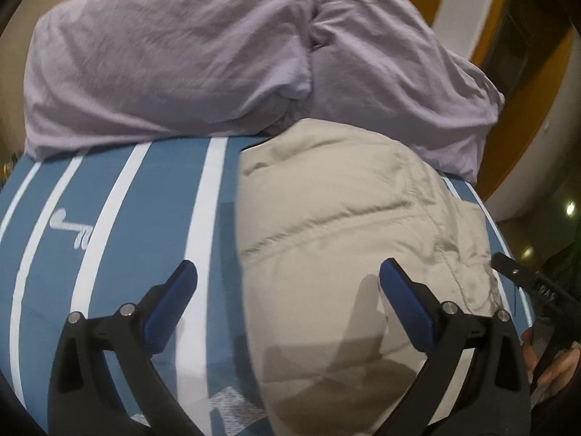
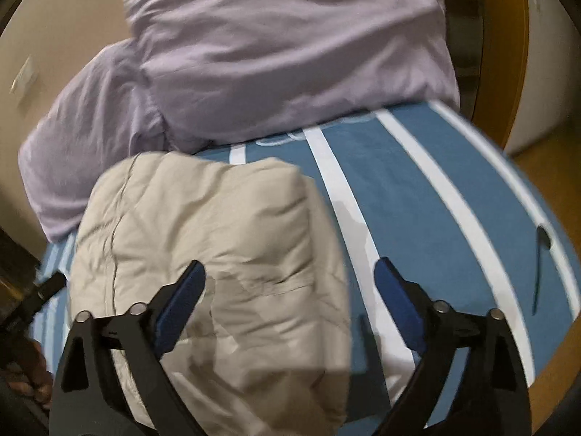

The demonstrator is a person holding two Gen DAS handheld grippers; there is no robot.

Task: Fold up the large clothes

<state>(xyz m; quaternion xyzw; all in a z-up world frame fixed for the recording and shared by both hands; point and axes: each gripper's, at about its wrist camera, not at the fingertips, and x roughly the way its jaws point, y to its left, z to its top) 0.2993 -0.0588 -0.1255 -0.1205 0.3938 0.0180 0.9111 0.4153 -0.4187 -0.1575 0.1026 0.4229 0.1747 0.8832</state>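
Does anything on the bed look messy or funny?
Nothing looks broken or spilled. The beige puffy jacket lies folded in a bundle on the striped blue cover. Only the lilac bedding behind it is rumpled in a heap.

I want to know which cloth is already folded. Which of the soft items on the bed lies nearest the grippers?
The beige quilted jacket, folded compactly, lies nearest; the lilac pillows lie beyond.

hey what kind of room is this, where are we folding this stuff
Probably a bedroom: the beige padded garment lies folded on a bed with a blue, white-striped cover, and lilac pillows are piled at its far end against the wall.
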